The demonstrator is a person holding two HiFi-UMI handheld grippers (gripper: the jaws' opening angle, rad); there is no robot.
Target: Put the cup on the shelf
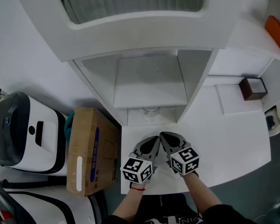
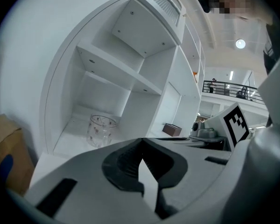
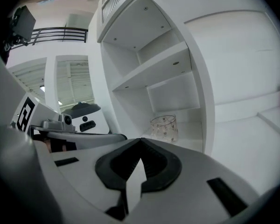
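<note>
A clear glass cup (image 1: 150,113) with small printed spots stands upright in the lowest compartment of the white shelf unit (image 1: 149,85). It also shows in the left gripper view as the cup (image 2: 101,129) and in the right gripper view as the cup (image 3: 164,127). My left gripper (image 1: 154,138) and right gripper (image 1: 164,135) rest side by side on the white table, just in front of the shelf and apart from the cup. Both are shut with nothing between the jaws, seen at the left gripper (image 2: 141,143) and the right gripper (image 3: 140,142).
A cardboard box (image 1: 91,148) lies left of the grippers, beside a white appliance with a dark lid (image 1: 23,132). A small brown box (image 1: 252,87) sits on a ledge at the right. The table's curved front edge (image 1: 233,176) runs close behind the grippers.
</note>
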